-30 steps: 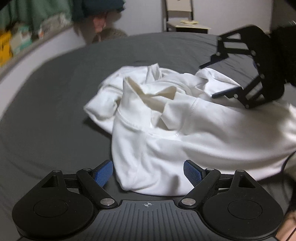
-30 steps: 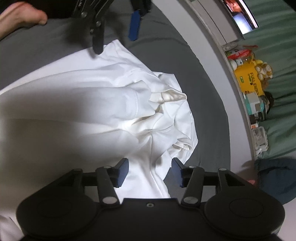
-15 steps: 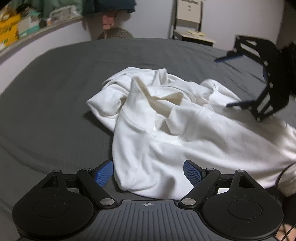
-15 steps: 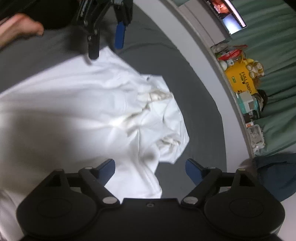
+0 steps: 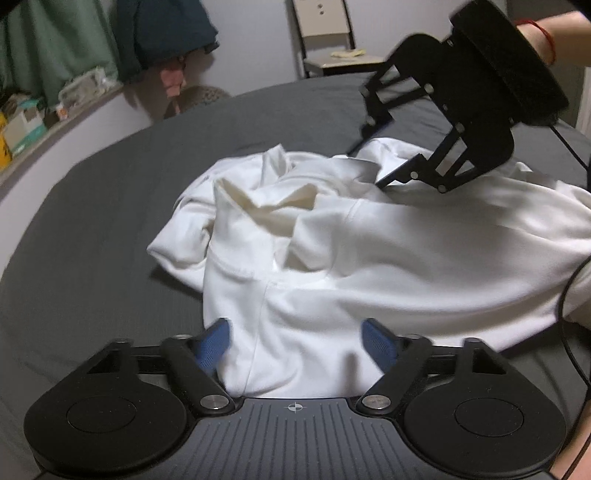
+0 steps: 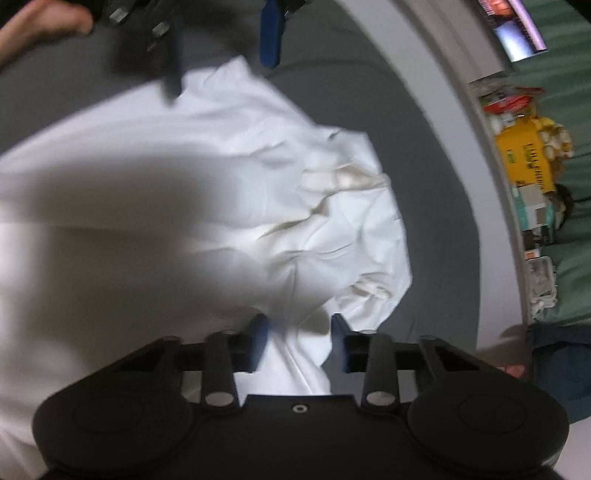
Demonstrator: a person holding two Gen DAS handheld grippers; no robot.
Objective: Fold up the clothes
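A crumpled white garment (image 5: 369, 240) lies on the grey bed (image 5: 92, 221). My left gripper (image 5: 297, 343) sits at its near hem. The jaws are wide and closing, the hem lies between the blue pads, and I see no squeeze on it. My right gripper (image 6: 300, 339) is closing on a bunched fold of the garment (image 6: 184, 184), and both pads touch the fold. From the left wrist, the right gripper (image 5: 373, 155) reaches down onto the garment's far side. From the right wrist, the left gripper (image 6: 221, 55) shows blurred at the top.
A ledge with boxes (image 5: 29, 122) and a yellow box (image 6: 528, 162) runs along the bed's edge. A chair (image 5: 325, 33) stands behind the bed, dark clothing (image 5: 166, 29) hangs beside it. A cable (image 5: 565, 295) trails at the right. A person's hand (image 6: 40, 22) holds the left gripper.
The right gripper's jaws spread wide, then narrowed onto a fold of the garment. The hem now lies deeper between the left jaws, which have narrowed a little.
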